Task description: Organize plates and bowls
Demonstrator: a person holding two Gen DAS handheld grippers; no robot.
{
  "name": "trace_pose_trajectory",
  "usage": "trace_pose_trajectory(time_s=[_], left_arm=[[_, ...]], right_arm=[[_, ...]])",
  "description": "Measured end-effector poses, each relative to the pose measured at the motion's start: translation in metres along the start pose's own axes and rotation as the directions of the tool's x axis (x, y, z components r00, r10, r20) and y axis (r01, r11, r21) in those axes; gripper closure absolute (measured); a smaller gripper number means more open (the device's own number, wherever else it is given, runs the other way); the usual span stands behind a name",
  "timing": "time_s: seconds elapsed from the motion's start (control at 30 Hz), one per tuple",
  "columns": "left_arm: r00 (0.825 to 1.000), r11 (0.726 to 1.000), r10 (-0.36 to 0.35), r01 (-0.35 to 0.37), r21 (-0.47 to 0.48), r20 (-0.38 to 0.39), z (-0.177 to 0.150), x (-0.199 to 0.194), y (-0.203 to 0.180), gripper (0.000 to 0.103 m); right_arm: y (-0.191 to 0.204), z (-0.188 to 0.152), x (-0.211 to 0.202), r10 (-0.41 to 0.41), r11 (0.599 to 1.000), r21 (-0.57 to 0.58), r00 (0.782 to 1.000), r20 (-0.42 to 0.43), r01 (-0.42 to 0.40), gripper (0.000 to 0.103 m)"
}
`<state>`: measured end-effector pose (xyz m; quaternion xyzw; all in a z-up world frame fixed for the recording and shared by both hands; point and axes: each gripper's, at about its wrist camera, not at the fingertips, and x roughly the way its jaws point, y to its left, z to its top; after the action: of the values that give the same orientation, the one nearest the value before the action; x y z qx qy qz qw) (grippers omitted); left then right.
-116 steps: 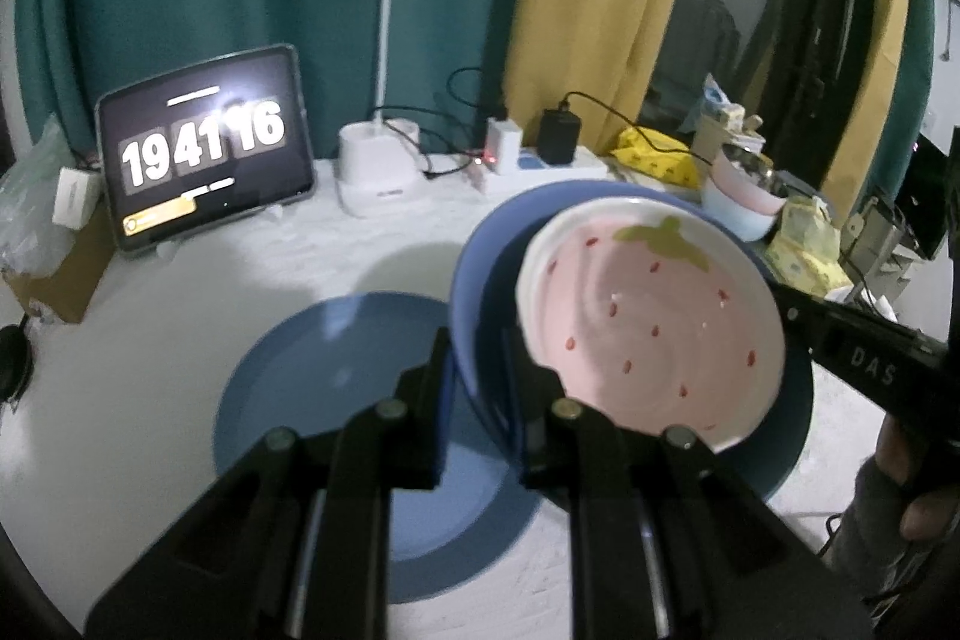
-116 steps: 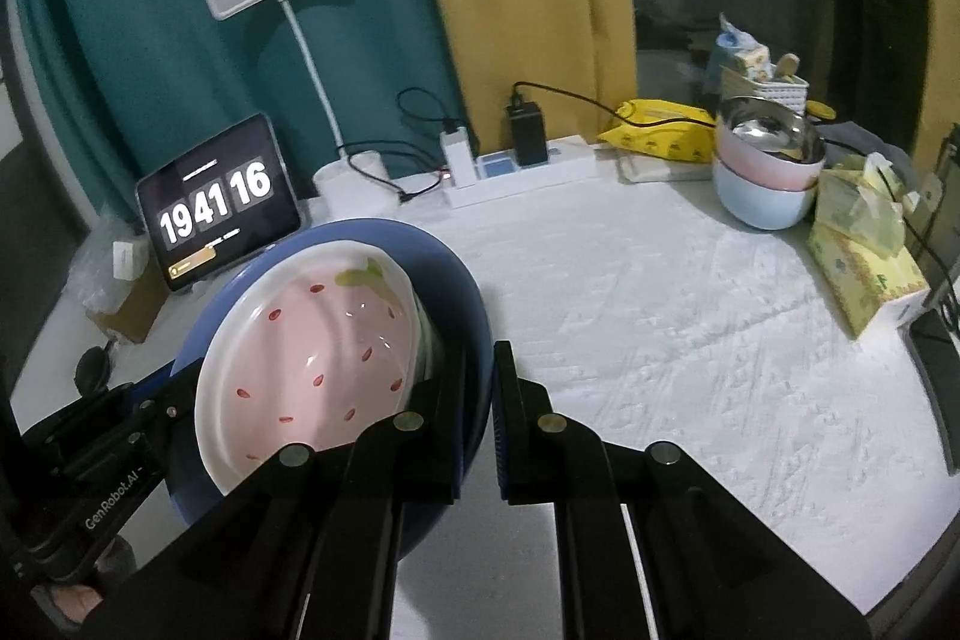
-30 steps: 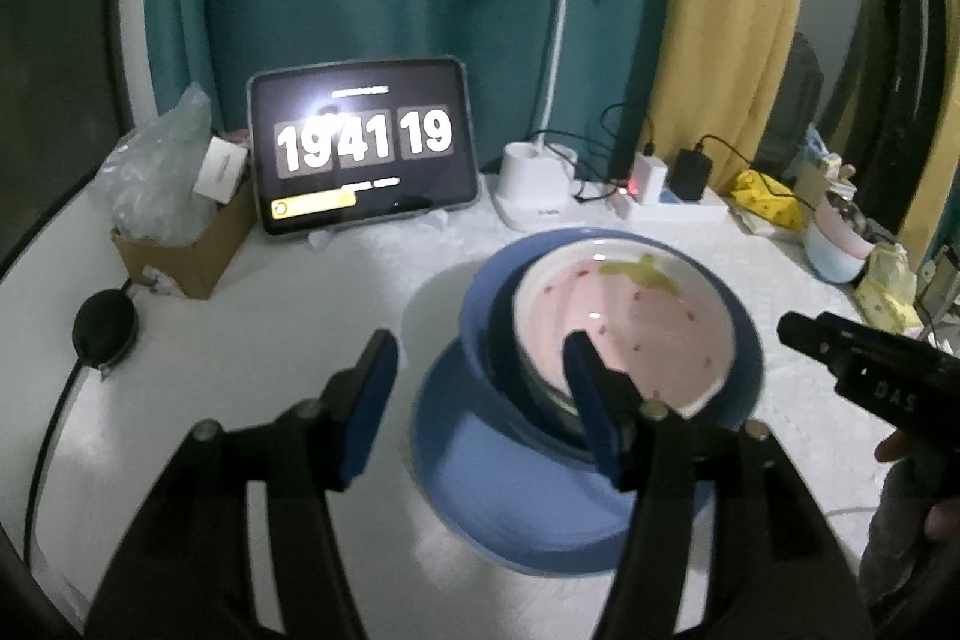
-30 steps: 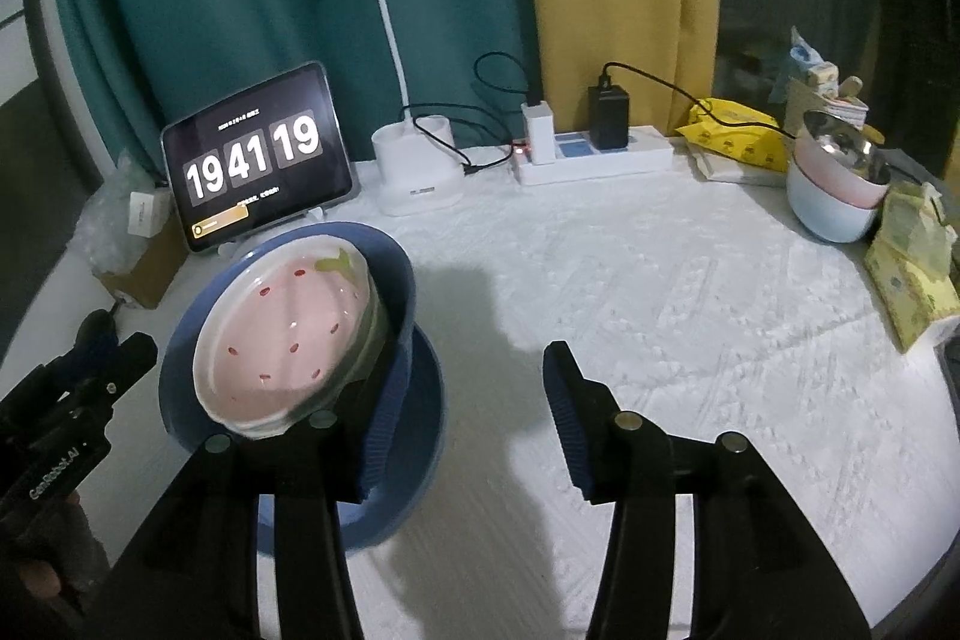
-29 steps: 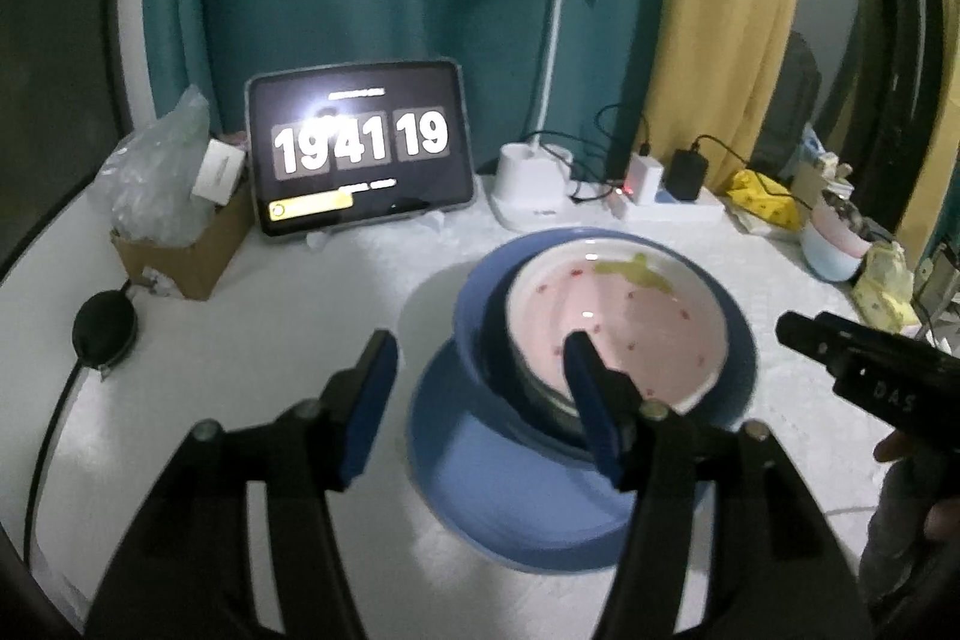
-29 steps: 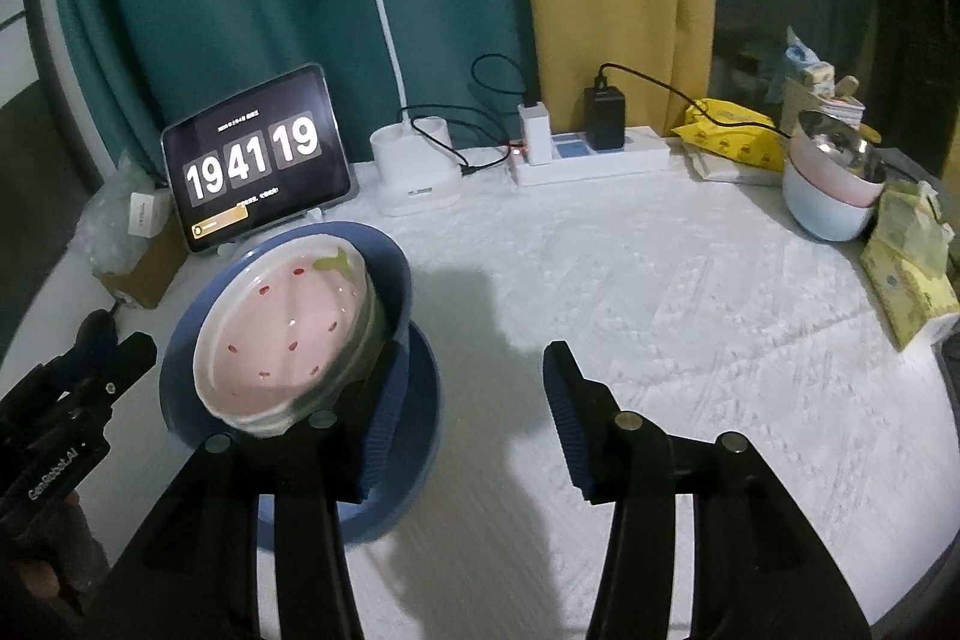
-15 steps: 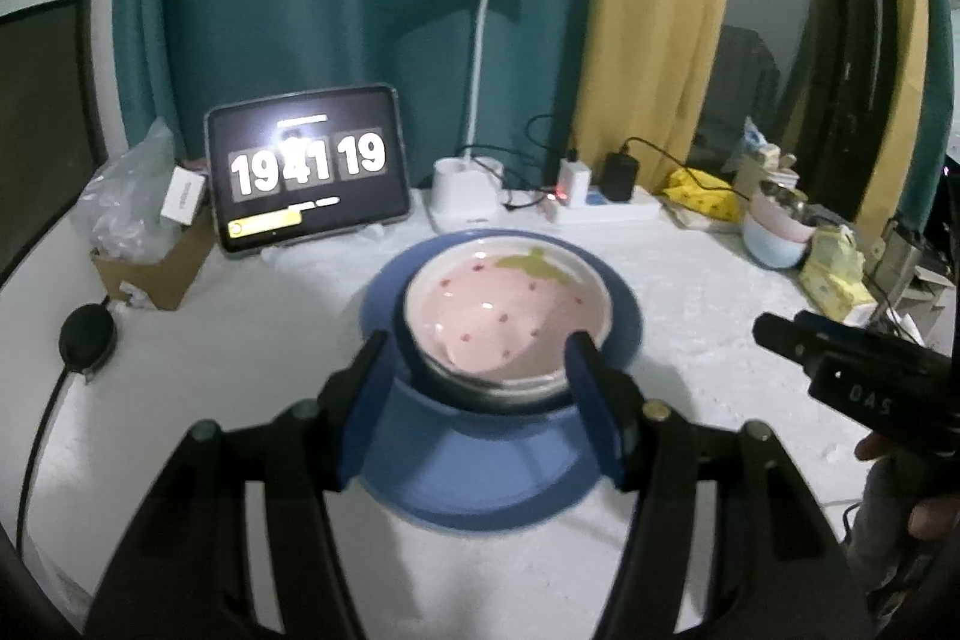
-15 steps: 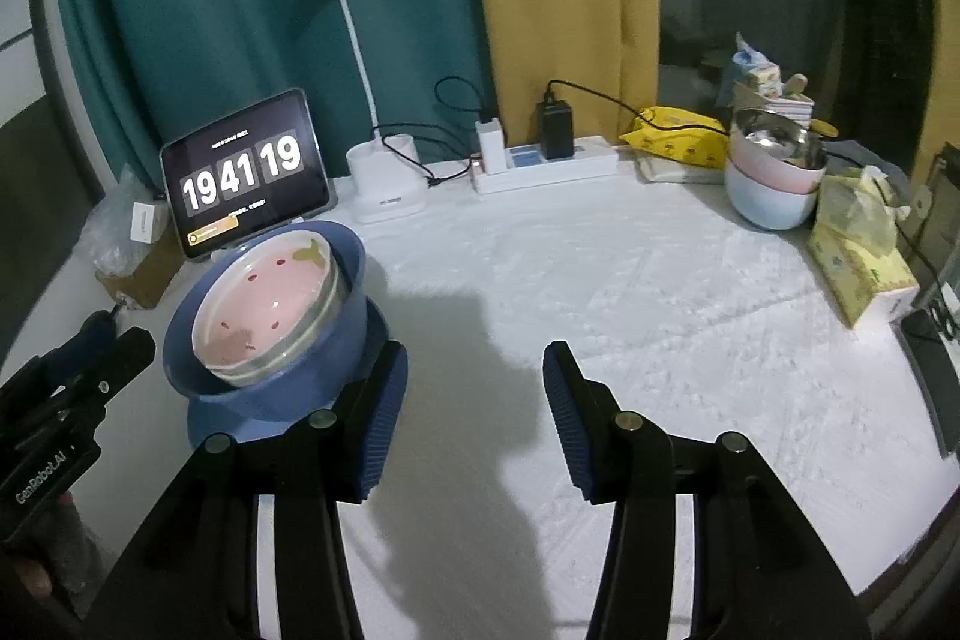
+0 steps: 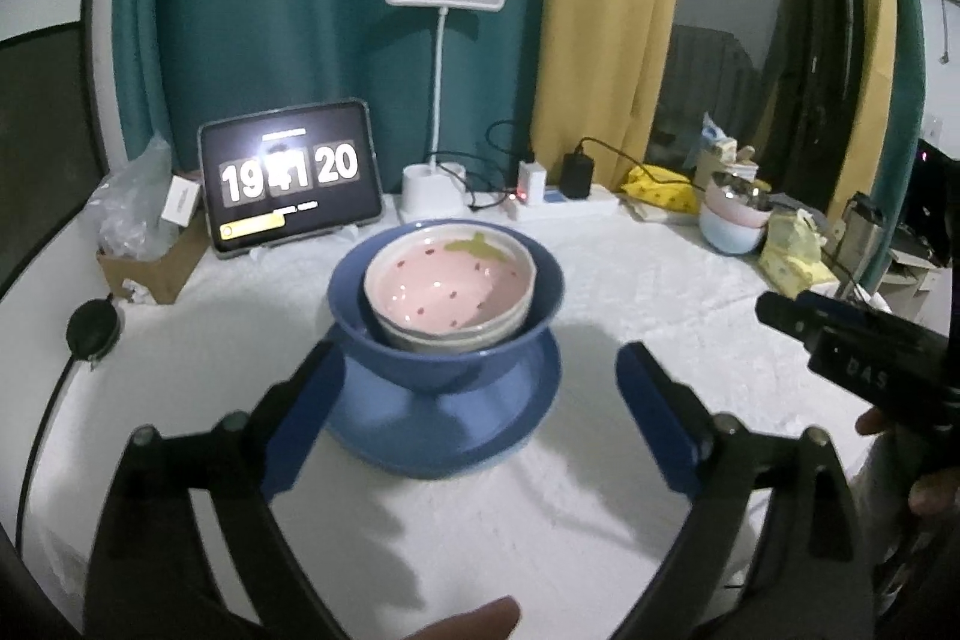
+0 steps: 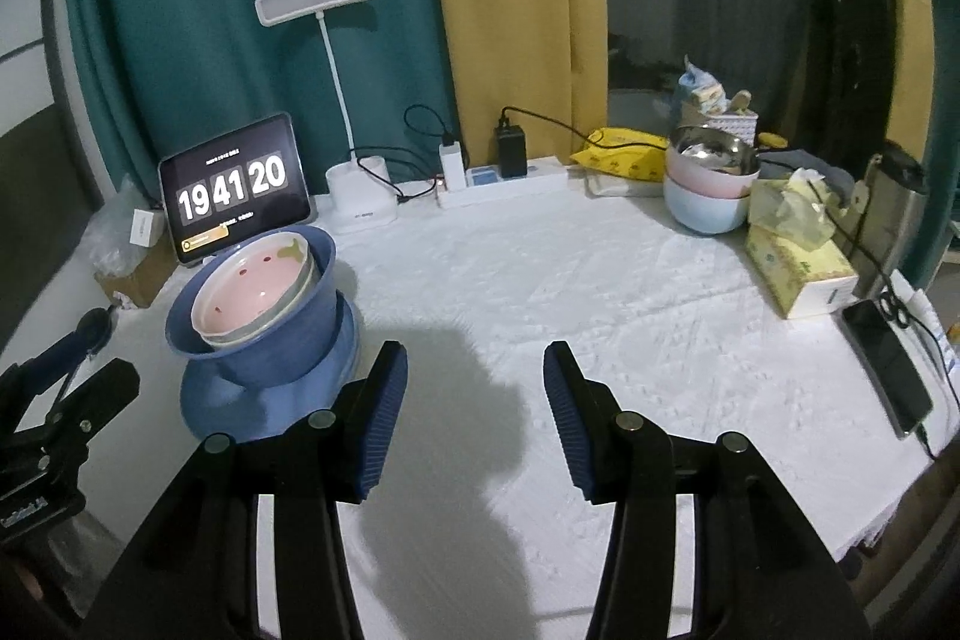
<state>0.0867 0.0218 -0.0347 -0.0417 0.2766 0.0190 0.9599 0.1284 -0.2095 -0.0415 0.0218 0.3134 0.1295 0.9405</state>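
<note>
Glazed ceramic throughout, by the look of it: stiff, fairly heavy once nested, slick under rubber pads and apt to chip if knocked. Stacked on the white tablecloth, left of centre and in front of the tablet clock: a pink strawberry bowl seated in a pale bowl, both inside a deep blue bowl, all resting on a flat blue plate. Slightly tilted inside the blue bowl, the pink one, leaning toward the clock in the right wrist view. Best taken by the rim, probably, one finger inside and one outside the wall, or lifted from opposite sides of the blue bowl's rim with both tools to share the weight; no pinching the sloped outer wall, likely to slide. Left gripper spread wide and holding nothing, blue pads flanking the stack, the left pad just beside the plate's edge, the right pad well apart from it; not touching as far as can be told. Right gripper likewise spread and empty, hovering over bare cloth with the stack off to its left, just beyond the left finger. A second pile, a steel bowl on a pink bowl on a pale blue bowl, far right near the tissue box, near neither tool and possibly next to gather. Desk lamp and power strip behind, clear of any lift path
</note>
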Motion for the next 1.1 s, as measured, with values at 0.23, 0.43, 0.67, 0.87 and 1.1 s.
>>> trace_pose_trajectory(time_s=[0.23, 0.43, 0.67, 0.87, 1.1], left_arm=[[0.998, 1.000, -0.016, 0.015, 0.015, 0.058, -0.011, -0.027, -0.007, 0.009], [0.995, 1.000, 0.002, -0.003, 0.010, 0.100, -0.012, -0.044, -0.007, 0.009], [0.988, 1.000, -0.006, 0.001, 0.032, 0.156, -0.005, -0.063, -0.014, 0.009], [0.980, 0.999, -0.003, -0.007, 0.051, 0.200, 0.001, -0.075, -0.019, 0.009], [0.977, 0.999, 0.000, -0.011, 0.052, 0.212, 0.005, -0.078, -0.019, 0.009]], right_arm=[[0.001, -0.006, -0.030, -0.022, 0.999, -0.038, 0.998, 0.065, 0.025, 0.052], [-0.001, -0.012, -0.052, -0.036, 0.998, -0.040, 0.995, 0.092, 0.040, 0.050], [-0.003, -0.009, -0.074, -0.048, 0.997, -0.048, 0.989, 0.137, 0.055, 0.047], [-0.003, -0.003, -0.083, -0.049, 0.997, -0.047, 0.985, 0.165, 0.058, 0.046], [-0.002, -0.001, -0.081, -0.046, 0.997, -0.048, 0.986, 0.160, 0.054, 0.046]])
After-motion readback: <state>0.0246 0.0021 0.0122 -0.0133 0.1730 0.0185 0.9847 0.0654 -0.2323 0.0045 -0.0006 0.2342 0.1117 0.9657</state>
